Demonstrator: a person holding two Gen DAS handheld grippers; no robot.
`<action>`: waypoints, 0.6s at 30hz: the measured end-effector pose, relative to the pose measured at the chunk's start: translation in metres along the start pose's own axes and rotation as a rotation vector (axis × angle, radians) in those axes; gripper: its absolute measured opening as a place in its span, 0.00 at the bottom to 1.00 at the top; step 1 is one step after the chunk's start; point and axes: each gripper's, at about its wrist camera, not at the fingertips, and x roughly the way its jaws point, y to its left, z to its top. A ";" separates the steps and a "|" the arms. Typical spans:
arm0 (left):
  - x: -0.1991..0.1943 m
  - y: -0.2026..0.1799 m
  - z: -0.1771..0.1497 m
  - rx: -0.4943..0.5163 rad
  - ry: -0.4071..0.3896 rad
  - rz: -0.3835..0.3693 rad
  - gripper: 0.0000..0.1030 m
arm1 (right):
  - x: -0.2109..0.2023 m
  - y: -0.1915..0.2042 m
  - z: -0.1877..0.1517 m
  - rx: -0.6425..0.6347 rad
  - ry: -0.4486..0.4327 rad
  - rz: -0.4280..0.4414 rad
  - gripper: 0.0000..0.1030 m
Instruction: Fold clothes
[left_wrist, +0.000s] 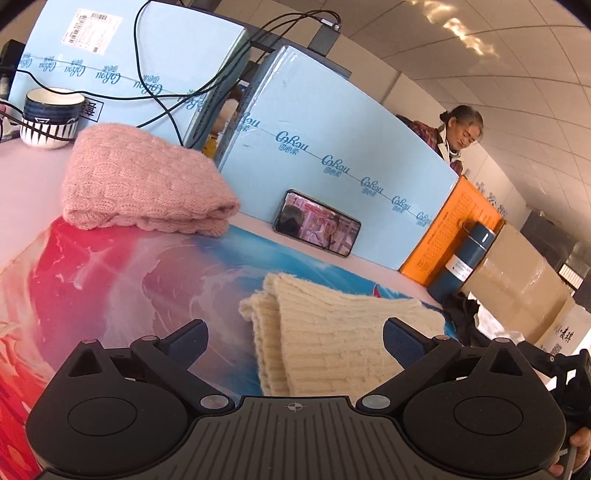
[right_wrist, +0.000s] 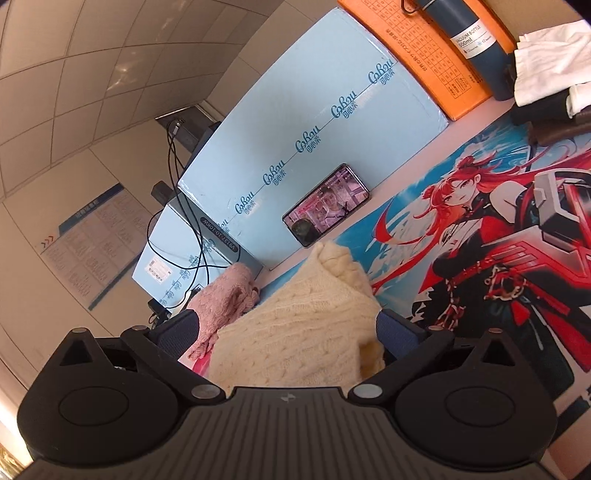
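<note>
Left gripper (left_wrist: 295, 341) jaws wide, empty, above the cream knit (left_wrist: 332, 332) folded on the counter mat (left_wrist: 129, 288). Right gripper (right_wrist: 286, 332) jaws wide around the cream knit. Pink knit (left_wrist: 140, 181) lies folded near the mug (left_wrist: 50, 118); mug contents not visible. Blue bottle (left_wrist: 461, 258) capped.

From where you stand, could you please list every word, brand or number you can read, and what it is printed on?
"VACUUM BOTTLE 500ml": white label on the dark blue bottle.
"CoRou": repeated along the light blue boxes.
Shipping label on a blue box: too small.
Orange box print: too small.
Wall poster: blurred.
</note>
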 end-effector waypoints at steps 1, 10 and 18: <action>0.005 0.002 0.002 -0.008 0.015 -0.007 0.99 | -0.006 0.001 -0.002 0.004 -0.003 -0.032 1.00; 0.071 0.009 0.024 -0.062 0.157 -0.090 0.99 | -0.016 -0.010 -0.010 0.182 0.158 -0.085 1.00; 0.088 0.005 0.013 -0.061 0.135 -0.207 0.99 | 0.026 0.012 -0.014 0.109 0.209 -0.127 1.00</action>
